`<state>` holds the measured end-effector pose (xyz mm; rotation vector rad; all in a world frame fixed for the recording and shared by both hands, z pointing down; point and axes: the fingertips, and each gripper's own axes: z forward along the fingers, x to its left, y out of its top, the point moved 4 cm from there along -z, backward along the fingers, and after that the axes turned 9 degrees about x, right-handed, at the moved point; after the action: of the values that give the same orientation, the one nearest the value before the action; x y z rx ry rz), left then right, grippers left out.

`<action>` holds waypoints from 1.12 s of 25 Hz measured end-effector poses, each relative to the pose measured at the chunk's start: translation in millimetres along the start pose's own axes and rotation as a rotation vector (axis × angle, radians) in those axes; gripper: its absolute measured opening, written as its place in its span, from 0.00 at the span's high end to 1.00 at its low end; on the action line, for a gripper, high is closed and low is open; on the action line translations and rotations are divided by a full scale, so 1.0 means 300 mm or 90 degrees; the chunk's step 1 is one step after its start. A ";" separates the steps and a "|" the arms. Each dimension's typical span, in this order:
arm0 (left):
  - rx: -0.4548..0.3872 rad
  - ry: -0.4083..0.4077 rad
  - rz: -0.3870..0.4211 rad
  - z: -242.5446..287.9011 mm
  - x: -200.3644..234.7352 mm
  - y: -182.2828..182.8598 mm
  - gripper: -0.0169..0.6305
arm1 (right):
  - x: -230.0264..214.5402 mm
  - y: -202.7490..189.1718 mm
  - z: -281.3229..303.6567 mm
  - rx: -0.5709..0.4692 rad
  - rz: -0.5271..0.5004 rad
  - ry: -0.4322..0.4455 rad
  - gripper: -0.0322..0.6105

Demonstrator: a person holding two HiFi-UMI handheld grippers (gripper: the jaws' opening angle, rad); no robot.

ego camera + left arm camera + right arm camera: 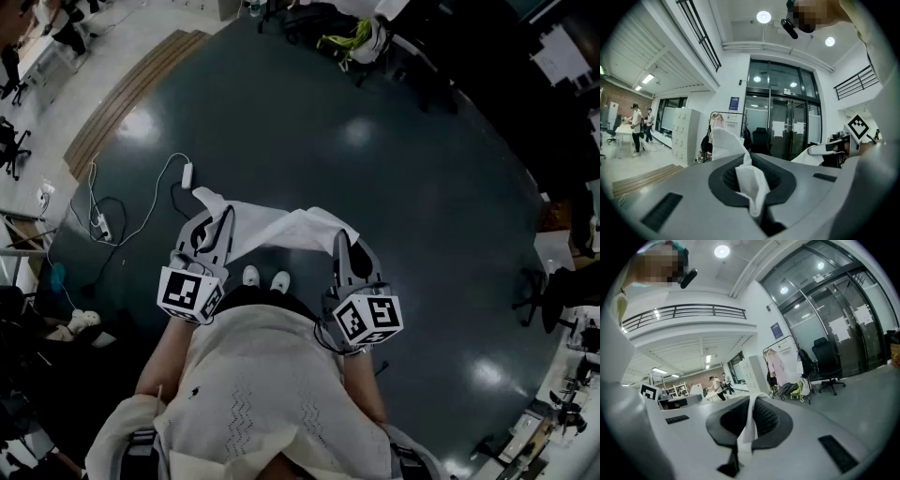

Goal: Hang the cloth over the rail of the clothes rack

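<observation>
A white cloth hangs stretched between my two grippers above the dark floor, in front of the person's white shoes. My left gripper is shut on one end of it; in the left gripper view the cloth is pinched in the jaws with a corner sticking up. My right gripper is shut on the other end, and a thin fold of cloth shows between its jaws. The clothes rack stands far off by the glass wall with garments on it, and it also shows in the left gripper view.
A white cable and power strip lie on the floor at the left. A wooden step borders the dark floor. A black office chair stands beside the rack. Grey lockers and people are farther left.
</observation>
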<state>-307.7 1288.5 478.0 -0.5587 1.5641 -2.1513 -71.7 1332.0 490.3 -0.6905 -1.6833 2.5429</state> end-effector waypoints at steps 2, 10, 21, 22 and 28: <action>-0.006 -0.002 0.000 0.005 -0.012 -0.002 0.95 | -0.013 0.004 -0.008 -0.003 -0.009 -0.004 0.92; -0.010 0.000 -0.023 0.076 0.035 -0.003 0.95 | -0.062 0.040 0.026 0.007 -0.022 -0.029 0.92; -0.002 -0.001 -0.050 0.313 0.503 0.067 0.95 | 0.040 0.179 0.530 0.040 -0.025 -0.038 0.92; -0.005 -0.002 -0.049 0.329 0.572 0.082 0.95 | 0.076 0.193 0.587 0.037 -0.028 -0.037 0.92; -0.026 -0.026 -0.033 0.412 0.914 0.173 0.95 | 0.224 0.261 0.878 0.019 -0.011 -0.060 0.92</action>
<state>-462.7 1025.5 484.1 -0.6583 1.5914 -2.1358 -211.4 1086.1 482.8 -0.5595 -1.6655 2.6226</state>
